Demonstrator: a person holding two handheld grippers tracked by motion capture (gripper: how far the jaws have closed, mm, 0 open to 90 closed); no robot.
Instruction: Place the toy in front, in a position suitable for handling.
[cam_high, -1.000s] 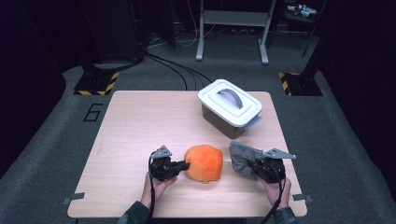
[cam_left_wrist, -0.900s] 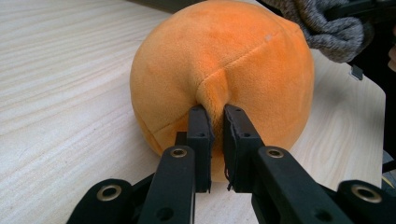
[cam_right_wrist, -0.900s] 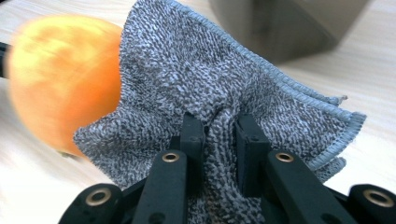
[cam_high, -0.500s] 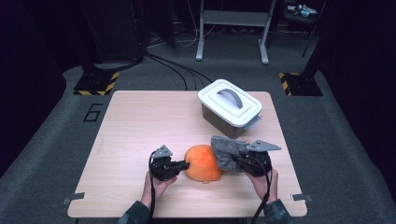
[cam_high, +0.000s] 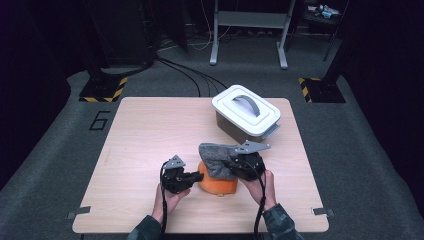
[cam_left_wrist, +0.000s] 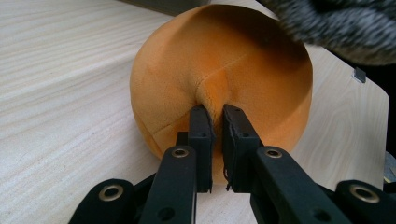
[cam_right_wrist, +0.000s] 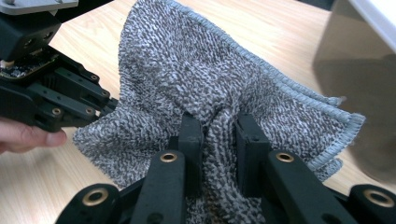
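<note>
Grey cloth (cam_right_wrist: 205, 84) now over orange sponge (cam_left_wrist: 219, 74), each pinched in shut tongs, box (cam_high: 246, 112) beyond.

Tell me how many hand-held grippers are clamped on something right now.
2. The left hand-held gripper pinches the orange foam ball near the table's front edge; the right hand-held gripper grips the grey cloth over that ball.
</note>
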